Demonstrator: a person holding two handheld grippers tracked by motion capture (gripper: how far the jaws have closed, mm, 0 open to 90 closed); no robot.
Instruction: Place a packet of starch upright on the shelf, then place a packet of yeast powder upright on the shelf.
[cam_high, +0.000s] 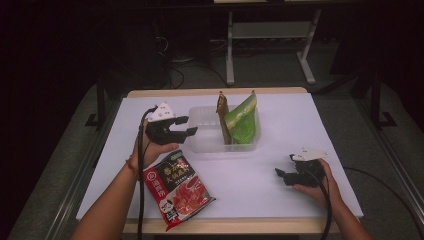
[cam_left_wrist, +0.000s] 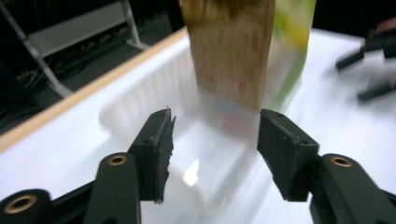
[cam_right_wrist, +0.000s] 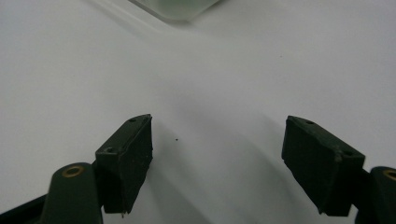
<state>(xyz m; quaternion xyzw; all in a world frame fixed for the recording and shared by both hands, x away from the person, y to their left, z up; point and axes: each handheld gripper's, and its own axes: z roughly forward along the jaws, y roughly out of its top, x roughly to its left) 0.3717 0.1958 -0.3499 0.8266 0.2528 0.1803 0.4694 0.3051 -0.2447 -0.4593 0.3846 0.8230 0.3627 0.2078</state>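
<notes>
A red snack packet (cam_high: 179, 189) is seen nearest the high view's camera, lying flat on the white table (cam_high: 280, 135) near its front edge, tilted, with printed lettering and a picture of red food on its face. Just behind it, the person's left hand is held above the table with the left gripper (cam_high: 185, 126) pointed toward a clear plastic tray (cam_high: 200, 145) at the table's middle. The jaws of this gripper are spread apart and nothing is gripped between them; in the left gripper view the tray's near wall and hollow are seen through the gap between the 2 pads (cam_left_wrist: 159, 149), though the picture is blurred.

2 packets are stood upright inside the tray, at its right end: a brown packet (cam_high: 223, 117) and a green packet (cam_high: 242, 120), leaned against each other. In the left gripper view the brown packet (cam_left_wrist: 231, 51) is seen ahead of the jaws, apart from them, with the green packet (cam_left_wrist: 294, 42) just beside it.

At the right, the right gripper (cam_high: 281, 174) is held low over the table in the person's right hand, well apart from the tray. Its jaws are spread wide, and bare white table surface (cam_right_wrist: 210, 84) is seen between them, with a corner of the tray (cam_right_wrist: 175, 7) at the top edge.
</notes>
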